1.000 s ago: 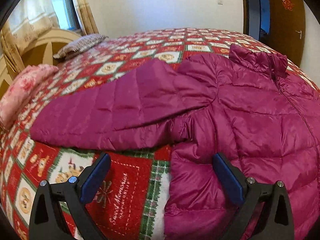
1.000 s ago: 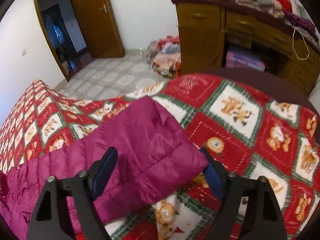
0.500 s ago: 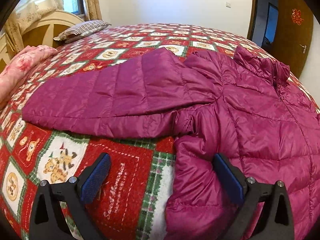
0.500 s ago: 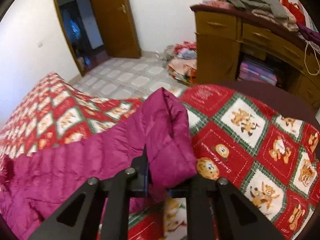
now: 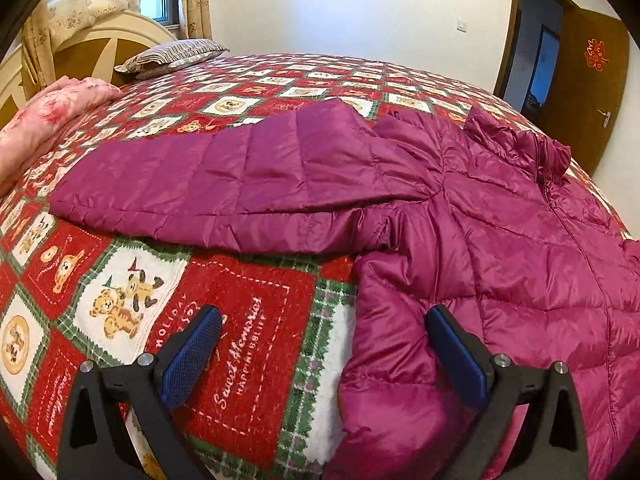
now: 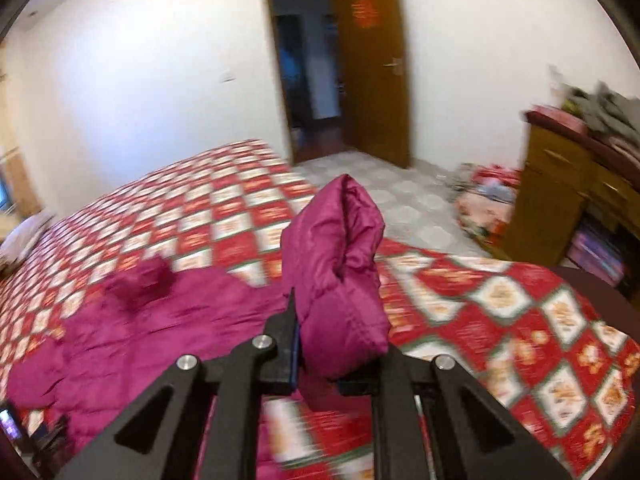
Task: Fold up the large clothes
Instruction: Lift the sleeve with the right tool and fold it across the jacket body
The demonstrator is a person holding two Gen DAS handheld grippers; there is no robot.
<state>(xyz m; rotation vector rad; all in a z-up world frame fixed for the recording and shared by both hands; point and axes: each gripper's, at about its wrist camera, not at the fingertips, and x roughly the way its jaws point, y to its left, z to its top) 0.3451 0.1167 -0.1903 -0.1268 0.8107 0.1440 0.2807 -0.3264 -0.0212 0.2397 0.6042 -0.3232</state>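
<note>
Right wrist view is motion-blurred: bedspread pattern and jacket body smear, details there hard to read. The right hand-held gripper [image 6: 340, 354] is clamped on the cuff end of one sleeve [image 6: 336, 264], which stands up bunched and puffy above the jaws; the right-side pad is buried behind the fabric, and only a sliver of blue on the left pad shows. The rest of the jacket [image 5: 520, 248] lies spread on the bed [image 5: 248, 344], magenta, glossy quilted down with stitched channels and a crumpled stand collar; its right portion and lower hem are cut off by the left view's frame edge. The other sleeve [image 5: 224, 188] stretches flat toward the bed's head end, near a pink folded blanket [image 5: 52, 112] partly cropped at the frame edge. The left hand-held gripper [image 5: 322, 354] is spread wide and holds nothing, blue textured pads apart, low over the jacket's side edge and the fleecy red-green bear-print bedspread. A striped pillow [image 5: 176, 54] sits at the headboard.
</note>
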